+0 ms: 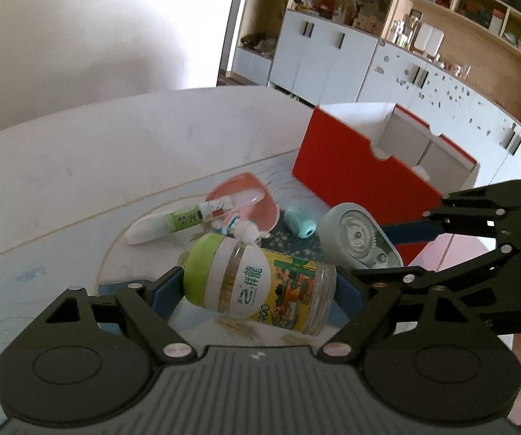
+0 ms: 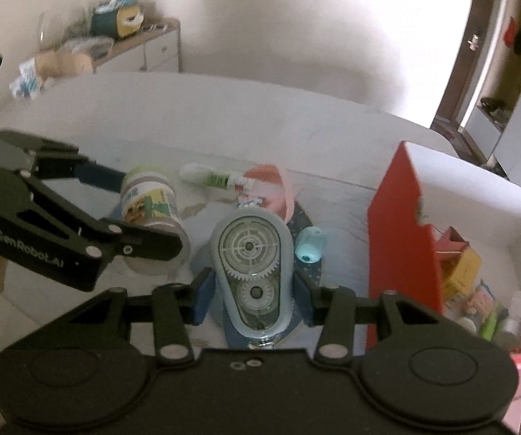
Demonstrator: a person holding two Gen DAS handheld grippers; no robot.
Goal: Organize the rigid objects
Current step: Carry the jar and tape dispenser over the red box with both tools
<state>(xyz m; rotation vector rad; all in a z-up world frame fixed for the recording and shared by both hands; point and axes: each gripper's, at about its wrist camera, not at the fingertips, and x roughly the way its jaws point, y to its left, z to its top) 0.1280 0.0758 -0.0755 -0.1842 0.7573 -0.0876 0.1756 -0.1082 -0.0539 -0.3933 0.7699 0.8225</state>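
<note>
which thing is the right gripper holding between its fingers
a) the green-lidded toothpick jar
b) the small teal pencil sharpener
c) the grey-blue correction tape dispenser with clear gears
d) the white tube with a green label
c: in the right wrist view the correction tape dispenser sits clamped between the blue fingers of the right gripper, while the toothpick jar is in the left gripper.

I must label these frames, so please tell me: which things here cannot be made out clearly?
- Left view: the jar's far side is hidden by its own body.
- Left view: the inside of the red box is hidden by its wall.
- Right view: the items in the box are blurred and small.
- Right view: the corrector's tip is cut off by the gripper body.
</note>
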